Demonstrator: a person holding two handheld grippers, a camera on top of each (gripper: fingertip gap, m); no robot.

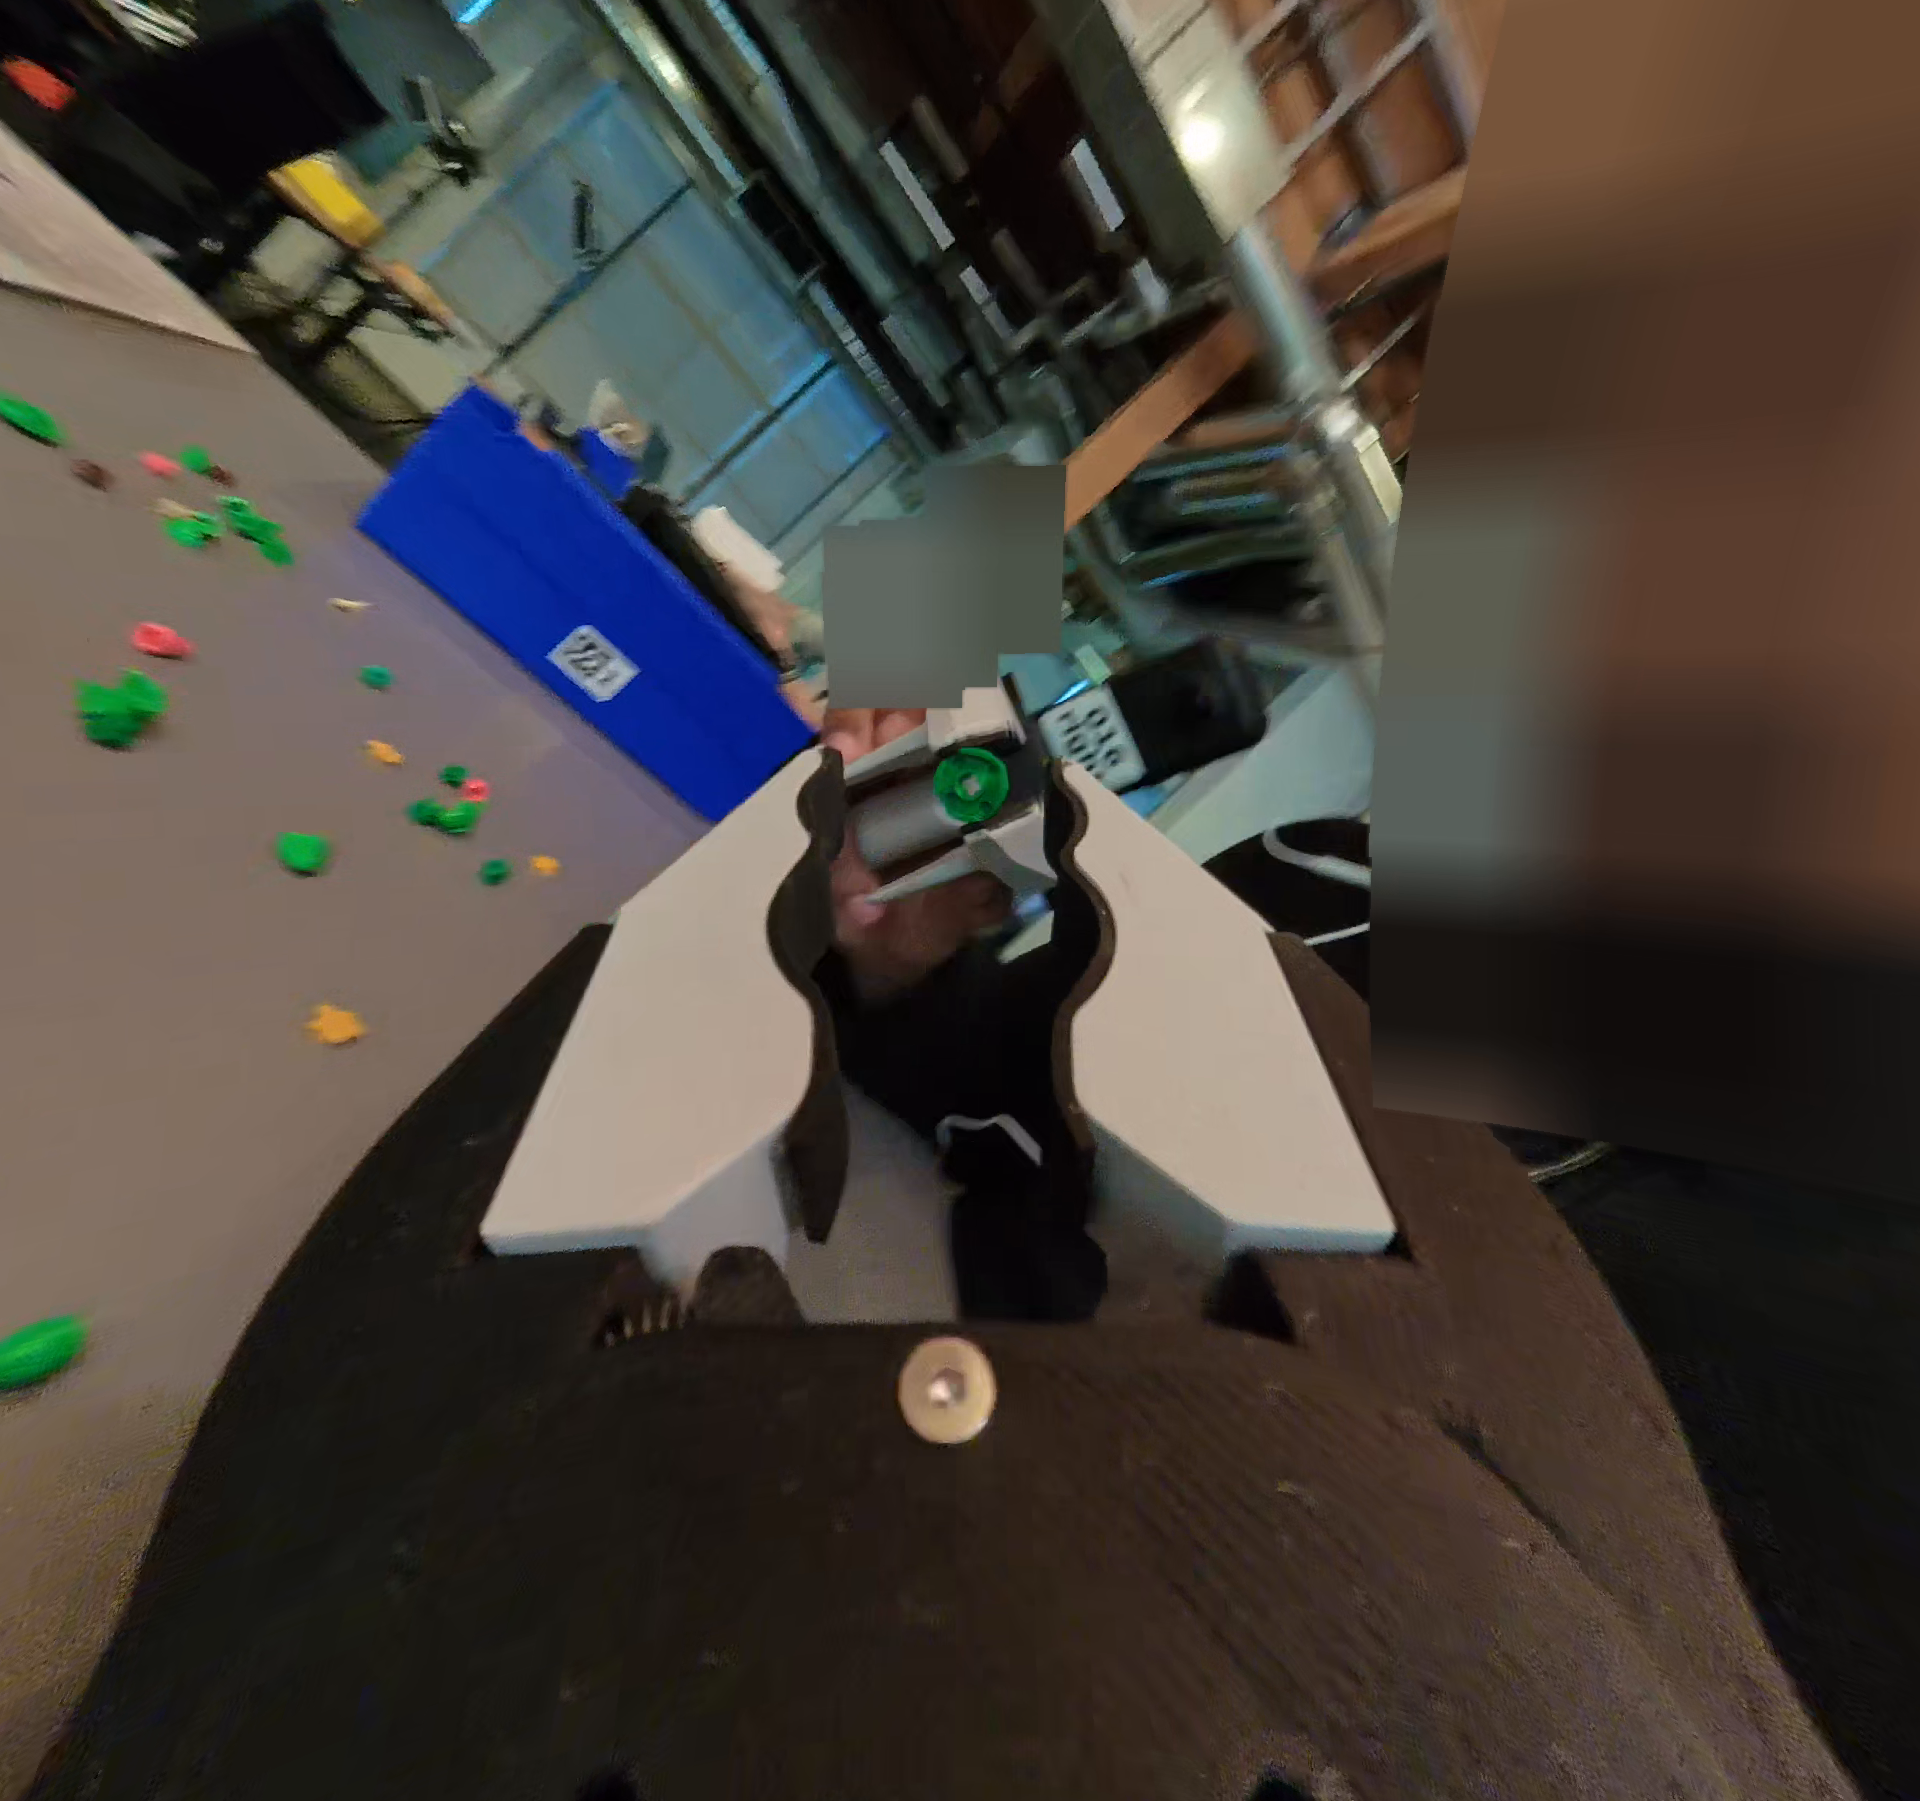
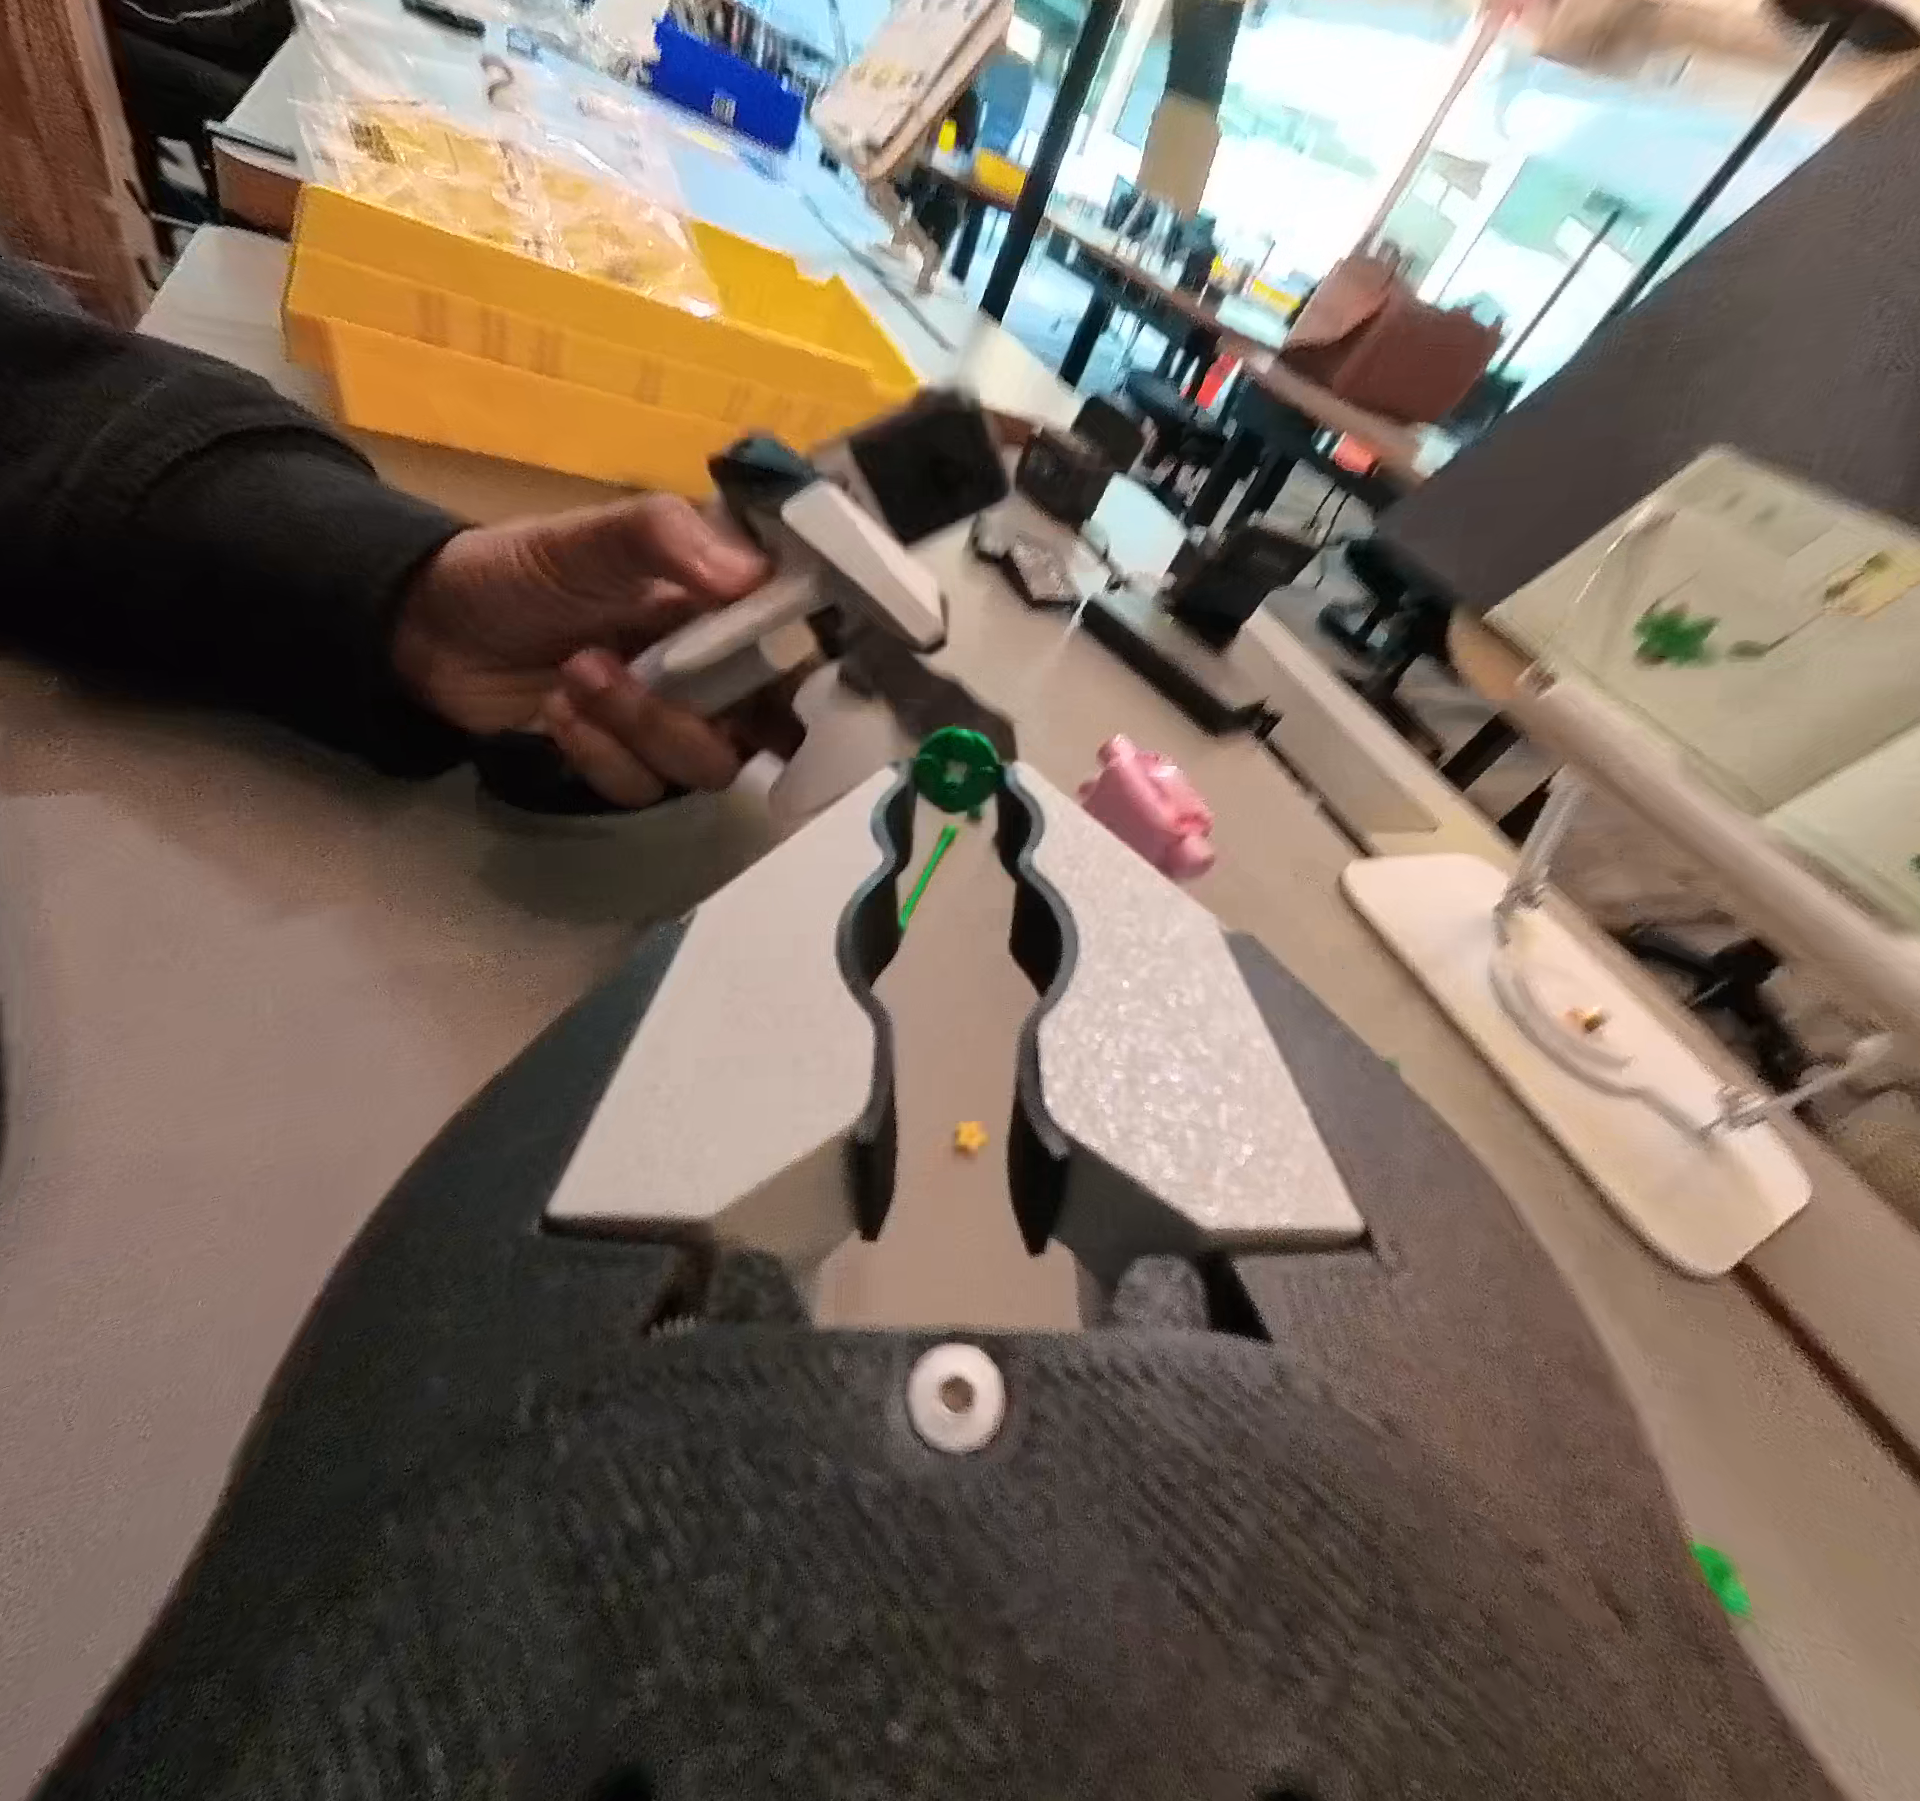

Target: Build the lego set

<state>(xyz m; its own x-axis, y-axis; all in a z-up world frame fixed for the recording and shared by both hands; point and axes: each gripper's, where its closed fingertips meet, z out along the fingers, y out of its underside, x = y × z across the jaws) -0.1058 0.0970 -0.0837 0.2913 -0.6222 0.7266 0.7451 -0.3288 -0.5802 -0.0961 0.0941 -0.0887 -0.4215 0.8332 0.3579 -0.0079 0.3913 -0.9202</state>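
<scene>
My right gripper [image 2: 954, 777] is shut on a round green lego piece [image 2: 956, 764], pinched at its fingertips above the table. A thin green rod [image 2: 925, 884] shows between the fingers below it; I cannot tell whether they are joined. My left gripper [image 1: 940, 775] is open and empty, pointing at the right gripper and the green piece [image 1: 969, 785] just beyond its tips. In the right wrist view a hand holds the left gripper [image 2: 831, 567] close behind the green piece. A pink lego build [image 2: 1148, 806] lies on the table to the right.
Loose green [image 1: 123, 707], pink [image 1: 161, 642] and orange [image 1: 335, 1024] pieces are scattered on the grey table [image 1: 260, 920]. A blue bin [image 1: 582, 598] stands behind them. Yellow bins [image 2: 582, 338] sit at the back left. A white stand base [image 2: 1579, 1055] and an instruction booklet [image 2: 1745, 629] are at the right. Less than 4 cm separates the two grippers' tips. My left gripper's tips are some 15 cm from the pink lego build [image 2: 1148, 806].
</scene>
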